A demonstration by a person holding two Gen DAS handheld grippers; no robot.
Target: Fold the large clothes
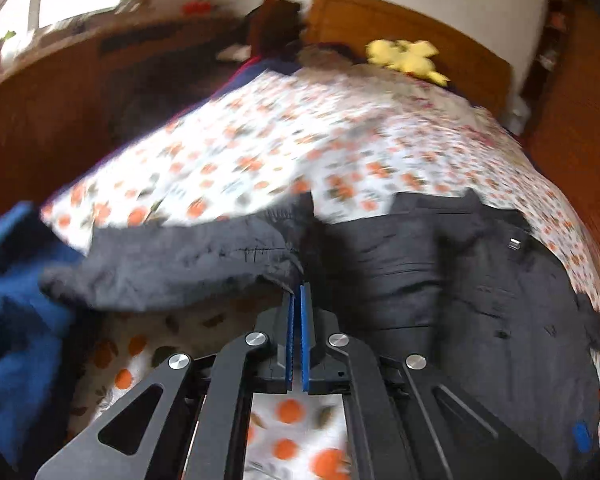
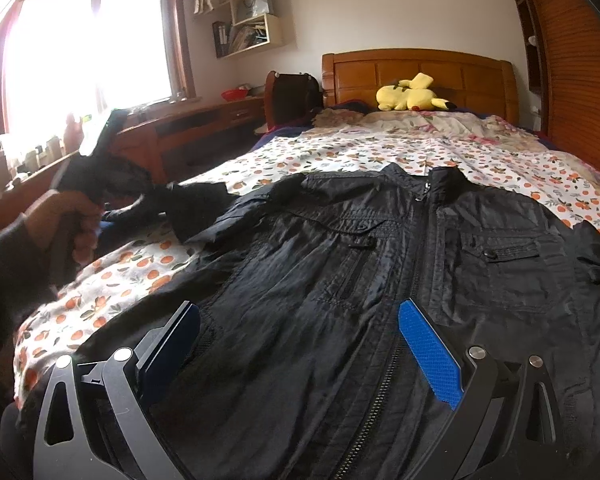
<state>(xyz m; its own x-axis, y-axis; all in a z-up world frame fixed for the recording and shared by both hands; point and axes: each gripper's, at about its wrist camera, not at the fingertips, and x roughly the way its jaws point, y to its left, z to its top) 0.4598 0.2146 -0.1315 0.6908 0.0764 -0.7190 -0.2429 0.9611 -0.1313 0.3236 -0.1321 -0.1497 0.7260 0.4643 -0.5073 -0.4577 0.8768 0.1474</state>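
Jacket (image 2: 380, 280) fabric is clamped at the sleeve (image 1: 188, 264) between the jaws of the left gripper (image 1: 299, 292), whose blue pads (image 1: 290, 340) are pressed almost together with the dark cloth pinched at their tips. The sleeve is held lifted off the bed (image 1: 260, 152), stretched out sideways from the jacket body — the left wrist view is blurred, so finer detail of the grip cannot be made out. In the right wrist view the left gripper (image 2: 100, 152) is seen held in the person's hand (image 2: 64, 220) above the bed's edge, with the sleeve (image 2: 196, 208) trailing from it back to the jacket's shoulder. The jaws of the right gripper (image 2: 300, 328) are spread wide over the jacket's lower front, nothing grasped between them. The black jacket is laid front-up and zipped on the orange-patterned bedspread (image 2: 380, 152), collar toward the wooden headboard (image 2: 420, 72). A yellow plush toy (image 2: 412, 96) is lying near the headboard — well apart from the jacket. A blue garment (image 1: 16, 304) is seen beside the bed in the left wrist view.
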